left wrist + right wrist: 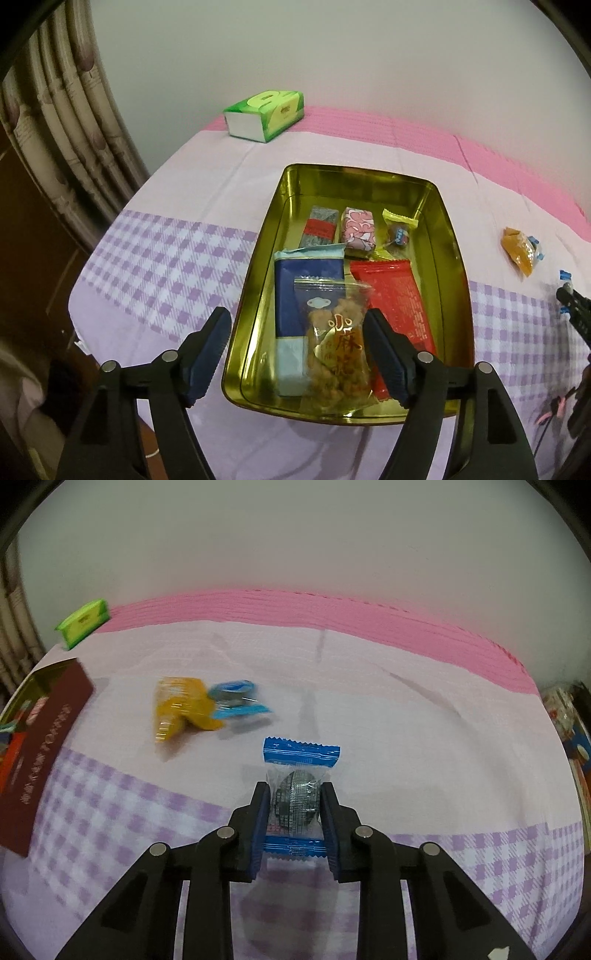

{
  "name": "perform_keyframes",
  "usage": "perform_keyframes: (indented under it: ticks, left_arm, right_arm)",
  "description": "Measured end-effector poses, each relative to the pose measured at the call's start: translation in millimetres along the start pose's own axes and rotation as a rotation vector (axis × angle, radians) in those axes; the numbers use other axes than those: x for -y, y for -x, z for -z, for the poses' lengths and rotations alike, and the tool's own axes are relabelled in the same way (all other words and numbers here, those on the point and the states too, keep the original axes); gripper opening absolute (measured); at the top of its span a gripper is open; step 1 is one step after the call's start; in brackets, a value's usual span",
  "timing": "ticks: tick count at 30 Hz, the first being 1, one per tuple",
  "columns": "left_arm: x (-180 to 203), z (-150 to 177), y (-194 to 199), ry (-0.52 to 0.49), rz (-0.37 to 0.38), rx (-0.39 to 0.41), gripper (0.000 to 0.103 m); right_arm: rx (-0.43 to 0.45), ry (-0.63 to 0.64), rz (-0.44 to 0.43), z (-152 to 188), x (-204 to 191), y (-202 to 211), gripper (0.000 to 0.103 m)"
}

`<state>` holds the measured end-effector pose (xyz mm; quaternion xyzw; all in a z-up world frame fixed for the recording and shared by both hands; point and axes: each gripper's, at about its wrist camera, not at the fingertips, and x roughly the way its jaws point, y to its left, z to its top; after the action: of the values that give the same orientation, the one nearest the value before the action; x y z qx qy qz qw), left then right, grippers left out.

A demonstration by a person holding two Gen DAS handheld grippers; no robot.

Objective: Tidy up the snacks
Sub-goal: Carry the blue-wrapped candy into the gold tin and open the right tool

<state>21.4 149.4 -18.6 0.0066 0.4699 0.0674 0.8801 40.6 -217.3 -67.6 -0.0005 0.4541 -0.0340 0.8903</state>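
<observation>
tin: glossy gold metal | wrapper: shiny clear-blue plastic | cloth: matt woven | pads: ribbed blue

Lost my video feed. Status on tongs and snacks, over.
Left tongs open over tin. Right tongs shut on blue candy. Yellow snack loose on cloth; nothing blocking.

Yellow packet and blue wrapper blurred.

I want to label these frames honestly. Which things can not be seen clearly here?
- Yellow packet and blue packet, right wrist view: motion blur, print unreadable.
- Blue-wrapped candy: its sides are covered by the right hand-held gripper.
- Gold tin: its near rim lies behind the left hand-held gripper.
</observation>
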Motion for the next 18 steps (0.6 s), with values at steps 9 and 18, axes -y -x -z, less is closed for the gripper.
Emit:
perform_keyframes:
  ticks: [9,18]
  left_arm:
    - [-15,-4,4,0.067,-0.016,0.021,0.081]
    - [-49,-8,7,0.22,-0.079,0.042,0.084]
  right_arm:
    - [0.019,0.122,-0.134,-14,-68,26,0.025]
    - [0.034,0.206,-0.314,-29,-144,52,0.025]
